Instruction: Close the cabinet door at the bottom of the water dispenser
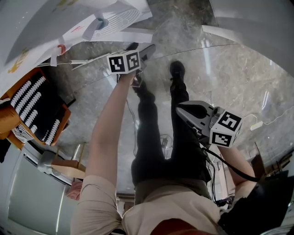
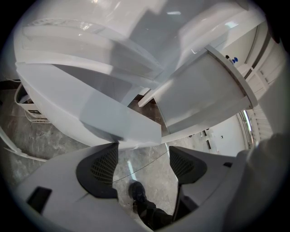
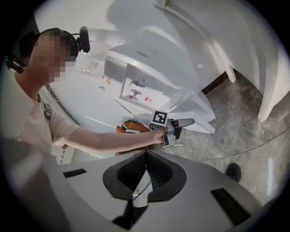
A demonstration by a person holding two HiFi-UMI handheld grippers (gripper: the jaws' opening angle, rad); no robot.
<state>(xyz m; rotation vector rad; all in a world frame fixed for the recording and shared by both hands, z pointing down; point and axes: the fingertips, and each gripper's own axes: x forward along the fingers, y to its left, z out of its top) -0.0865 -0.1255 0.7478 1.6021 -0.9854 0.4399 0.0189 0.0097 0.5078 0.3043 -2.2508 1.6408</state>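
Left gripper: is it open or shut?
Open. The left gripper has its pads apart; only floor and a shoe show between them.

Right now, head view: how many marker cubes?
2. The far cube rides the left tool, stretched forward; the near cube rides the right tool, beside the leg. None looks hidden.

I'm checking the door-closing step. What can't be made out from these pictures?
Cabinet door's state: in the head view the water dispenser is cut off by the top edge and steeply foreshortened.
Left gripper view: only close white panels, none identifiable as the door.
Right gripper view: the dispenser's bottom is too small to read.
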